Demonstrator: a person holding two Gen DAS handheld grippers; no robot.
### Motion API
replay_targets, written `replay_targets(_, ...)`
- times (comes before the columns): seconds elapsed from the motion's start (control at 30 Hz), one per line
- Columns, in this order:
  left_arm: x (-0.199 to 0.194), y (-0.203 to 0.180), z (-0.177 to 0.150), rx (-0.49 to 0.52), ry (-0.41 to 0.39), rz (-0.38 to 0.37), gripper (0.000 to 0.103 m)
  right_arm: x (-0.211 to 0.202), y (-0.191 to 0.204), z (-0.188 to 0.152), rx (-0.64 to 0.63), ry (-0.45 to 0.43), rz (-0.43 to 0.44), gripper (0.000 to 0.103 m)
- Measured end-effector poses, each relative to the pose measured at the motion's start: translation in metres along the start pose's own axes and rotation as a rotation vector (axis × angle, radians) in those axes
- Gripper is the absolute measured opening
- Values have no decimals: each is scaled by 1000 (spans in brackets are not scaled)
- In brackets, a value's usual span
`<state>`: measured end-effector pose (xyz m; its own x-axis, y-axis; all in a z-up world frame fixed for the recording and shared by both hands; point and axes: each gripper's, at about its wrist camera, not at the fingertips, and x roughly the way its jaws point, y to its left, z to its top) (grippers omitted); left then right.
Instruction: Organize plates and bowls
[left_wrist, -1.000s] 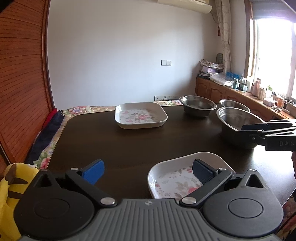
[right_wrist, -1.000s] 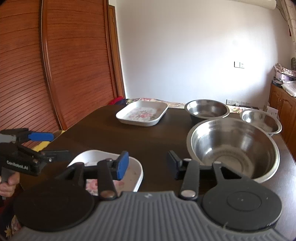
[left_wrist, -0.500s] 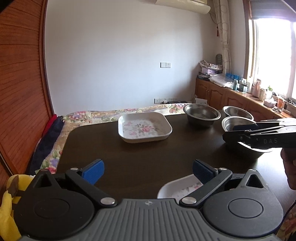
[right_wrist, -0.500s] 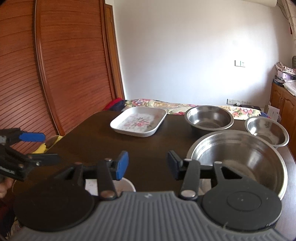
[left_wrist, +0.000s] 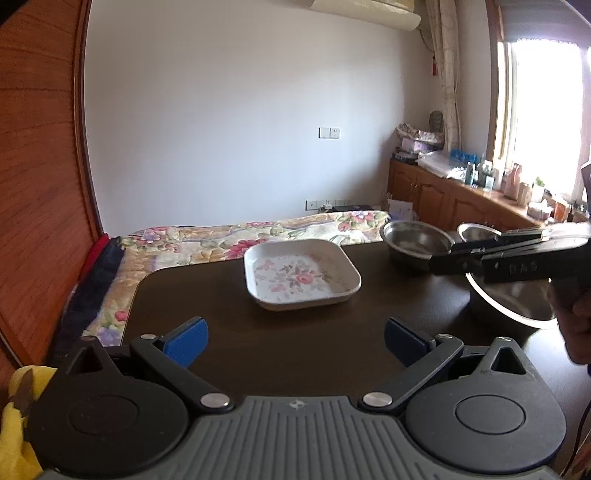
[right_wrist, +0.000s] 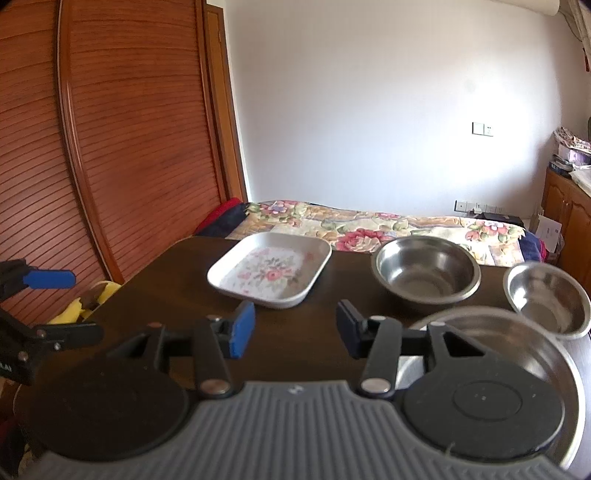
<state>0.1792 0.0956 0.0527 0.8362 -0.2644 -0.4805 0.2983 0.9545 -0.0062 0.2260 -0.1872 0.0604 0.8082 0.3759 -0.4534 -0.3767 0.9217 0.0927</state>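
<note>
A white square floral plate (left_wrist: 301, 274) (right_wrist: 269, 275) sits on the dark table toward its far edge. A medium steel bowl (right_wrist: 424, 271) (left_wrist: 415, 238) stands right of it, a small steel bowl (right_wrist: 546, 299) further right, and a large steel bowl (right_wrist: 517, 354) (left_wrist: 509, 302) nearest, partly hidden by my right gripper. My left gripper (left_wrist: 293, 341) is open and empty, over bare table in front of the plate. My right gripper (right_wrist: 293, 330) is open and empty, between the plate and the large bowl. Each gripper shows from the side in the other view, the right (left_wrist: 517, 254) and the left (right_wrist: 33, 306).
The dark table (left_wrist: 221, 295) has rounded far corners. A floral-covered bed (right_wrist: 369, 221) lies beyond it. A wooden slatted wall (right_wrist: 110, 147) runs along the left. A yellow object (left_wrist: 14, 424) sits at the near left. Wooden cabinets with clutter (left_wrist: 461, 195) stand at the right.
Both grippers have moved forward over the table. The near floral plate has dropped out of both views below the grippers. The far plate and bowls appear closer.
</note>
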Motion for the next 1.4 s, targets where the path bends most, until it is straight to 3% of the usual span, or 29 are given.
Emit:
replay_targets(0.13, 12, 8, 11, 9, -6, 3, 103, 13, 1, 10, -11, 18, 10, 53)
replay_targets(0.4, 43, 25, 28, -9, 45, -29, 103, 43, 5, 27, -30, 30, -6, 86)
replay_targets(0.7, 82, 35, 34, -35, 77, -32, 98, 75, 4, 38, -18, 75, 3, 86)
replay_targets(0.93, 123, 47, 38, -52, 133, -29, 87, 99, 1, 41, 3, 135, 17, 69)
replay_targets(1.07, 139, 50, 39, -55, 147, -26, 81, 117, -5, 40, 35, 180, -3, 48)
replay_targets(1.4, 177, 60, 45, -78, 181, -32, 70, 145, -11, 45, 33, 257, -57, 39)
